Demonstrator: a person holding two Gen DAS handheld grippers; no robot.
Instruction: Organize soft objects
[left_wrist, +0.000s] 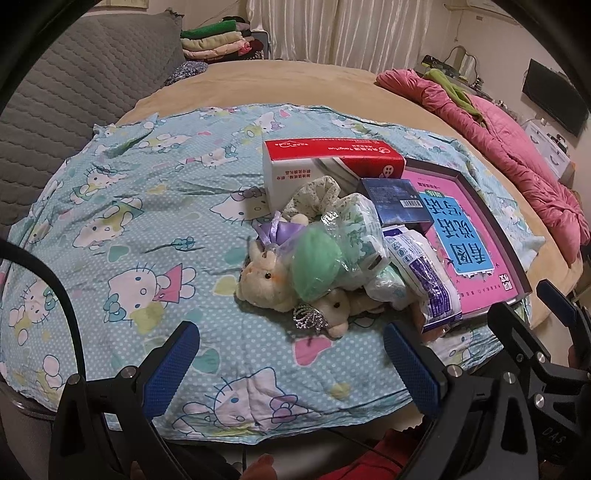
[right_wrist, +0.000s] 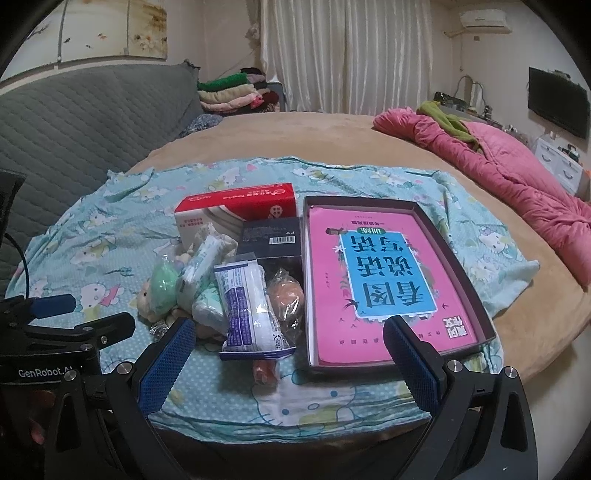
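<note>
Left wrist view: the left gripper (left_wrist: 291, 363) stands wide and empty; the plush toy (left_wrist: 264, 278) lies just ahead on the blanket (left_wrist: 110, 206), nearest this hand.

Right wrist view: the right gripper (right_wrist: 290, 356) also stands wide and empty; the white packet (right_wrist: 249, 304) lies ahead, long axis pointing away, beside the tray (right_wrist: 458, 254).

Before me a tan bed (right_wrist: 332, 136) carried a light-blue cartoon-cat sheet (left_wrist: 122, 221). On the sheet I saw a red-and-white carton (right_wrist: 236, 208), a dark box (right_wrist: 271, 236) just in front of it, and a shallow dark tray (right_wrist: 458, 266) holding a pink book (right_wrist: 369, 280). A pink quilt (right_wrist: 517, 173) lay bunched at the far right, and folded clothes (right_wrist: 231, 92) were stacked beyond a grey quilted headboard (right_wrist: 85, 118), beside white curtains (right_wrist: 351, 51).
</note>
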